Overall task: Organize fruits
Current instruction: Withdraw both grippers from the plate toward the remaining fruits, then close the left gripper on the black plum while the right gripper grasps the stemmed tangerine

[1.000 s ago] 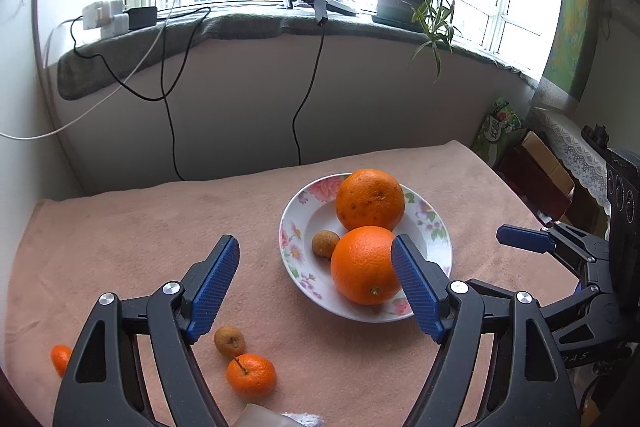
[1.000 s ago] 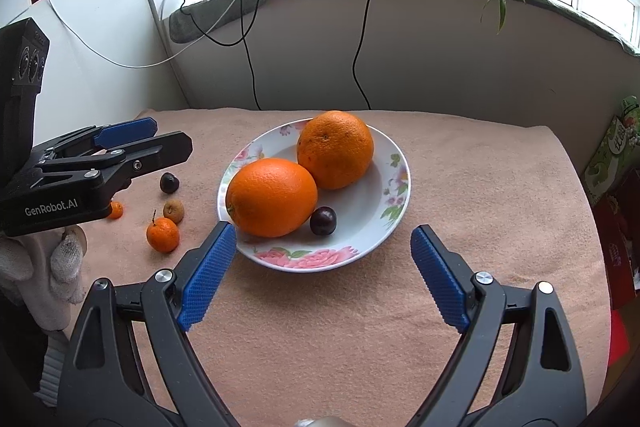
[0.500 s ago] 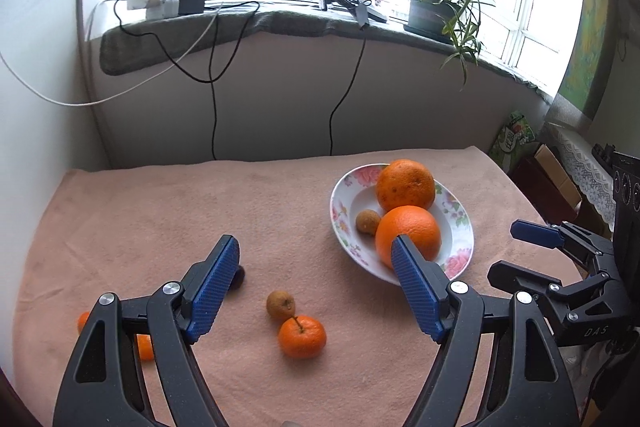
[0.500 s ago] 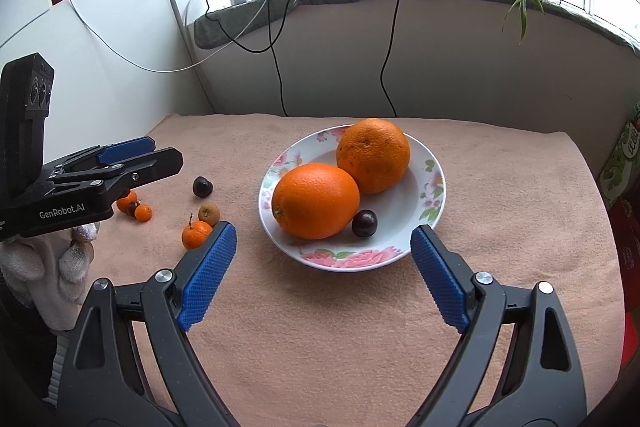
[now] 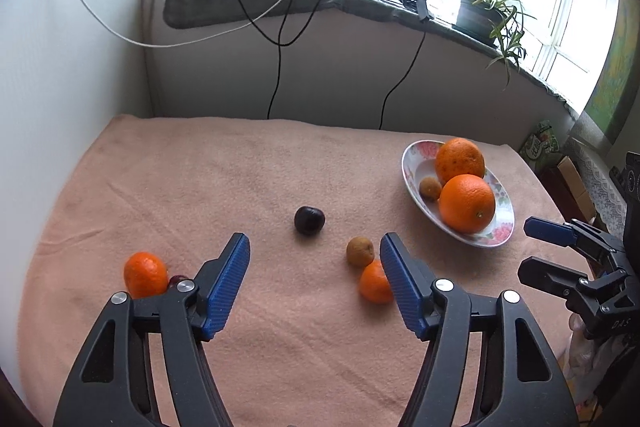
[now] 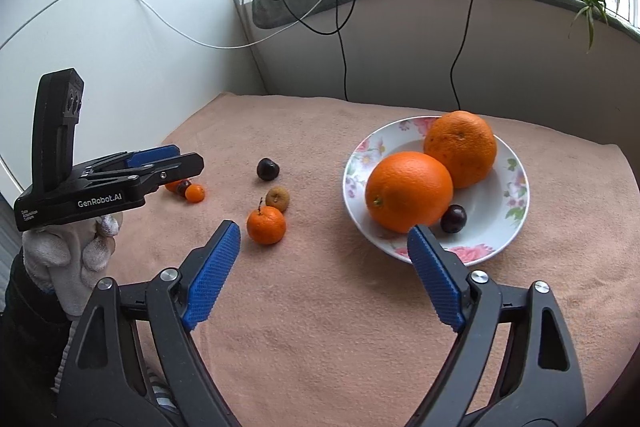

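A flowered plate (image 5: pixel 496 231) (image 6: pixel 356 163) holds two big oranges (image 6: pixel 408 191) (image 6: pixel 460 147), a dark plum (image 6: pixel 453 218) and a small brown fruit (image 5: pixel 430 188). Loose on the pink cloth lie a dark plum (image 5: pixel 309 220), a brown fruit (image 5: pixel 360 251), a tangerine (image 5: pixel 374 287) and, farther left, another tangerine (image 5: pixel 145 274). My left gripper (image 5: pixel 314 247) hangs just short of the loose plum, its jaws closing with nothing between them. My right gripper (image 6: pixel 322 231) hovers before the plate's near-left rim, jaws closing a little on nothing.
A white wall borders the cloth on the left and a low wall with hanging cables (image 5: pixel 276 75) at the back. A gloved hand (image 6: pixel 76 255) holds the left gripper. Boxes (image 5: pixel 568 171) stand beyond the table's right edge. A potted plant (image 5: pixel 480 15) sits on the sill.
Both grippers have swung left, so the plate sits farther right in each view. The loose fruits now lie before the left gripper. Both pairs of jaws stand narrower.
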`<action>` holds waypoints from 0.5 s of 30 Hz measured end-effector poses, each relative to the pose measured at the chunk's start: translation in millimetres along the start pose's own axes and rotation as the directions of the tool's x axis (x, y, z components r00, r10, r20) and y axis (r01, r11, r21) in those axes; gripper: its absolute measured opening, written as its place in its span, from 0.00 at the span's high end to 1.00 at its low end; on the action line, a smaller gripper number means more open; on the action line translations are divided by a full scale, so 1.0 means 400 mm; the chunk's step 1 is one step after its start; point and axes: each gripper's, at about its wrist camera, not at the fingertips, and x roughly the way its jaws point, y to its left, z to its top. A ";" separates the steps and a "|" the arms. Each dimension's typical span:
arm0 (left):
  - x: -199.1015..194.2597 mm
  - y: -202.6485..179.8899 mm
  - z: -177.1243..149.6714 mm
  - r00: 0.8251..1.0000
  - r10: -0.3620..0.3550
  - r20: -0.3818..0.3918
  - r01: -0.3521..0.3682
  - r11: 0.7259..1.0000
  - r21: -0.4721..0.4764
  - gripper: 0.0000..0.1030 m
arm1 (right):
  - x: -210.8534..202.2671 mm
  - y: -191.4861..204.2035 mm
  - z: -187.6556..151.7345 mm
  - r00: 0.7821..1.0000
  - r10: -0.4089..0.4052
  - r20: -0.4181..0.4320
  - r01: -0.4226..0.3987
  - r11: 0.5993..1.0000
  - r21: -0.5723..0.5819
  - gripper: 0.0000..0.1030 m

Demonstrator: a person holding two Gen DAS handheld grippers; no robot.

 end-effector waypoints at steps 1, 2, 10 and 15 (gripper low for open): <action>0.004 0.006 -0.004 1.000 -0.003 -0.006 0.003 1.000 -0.008 0.42 | 0.008 0.009 -0.002 1.000 0.008 -0.006 -0.008 1.000 -0.004 0.18; 0.007 0.010 -0.008 1.000 -0.007 -0.011 0.007 1.000 -0.015 0.43 | 0.015 0.018 -0.005 1.000 0.016 -0.012 -0.016 1.000 -0.007 0.18; 0.054 0.027 -0.019 0.999 -0.030 -0.044 0.029 0.999 -0.044 0.51 | 0.088 0.069 -0.015 0.994 0.079 -0.073 -0.080 0.996 -0.023 0.33; 0.081 0.031 -0.013 0.998 -0.043 -0.055 0.040 0.998 -0.055 0.56 | 0.128 0.091 -0.011 0.990 0.101 -0.100 -0.105 0.994 -0.034 0.42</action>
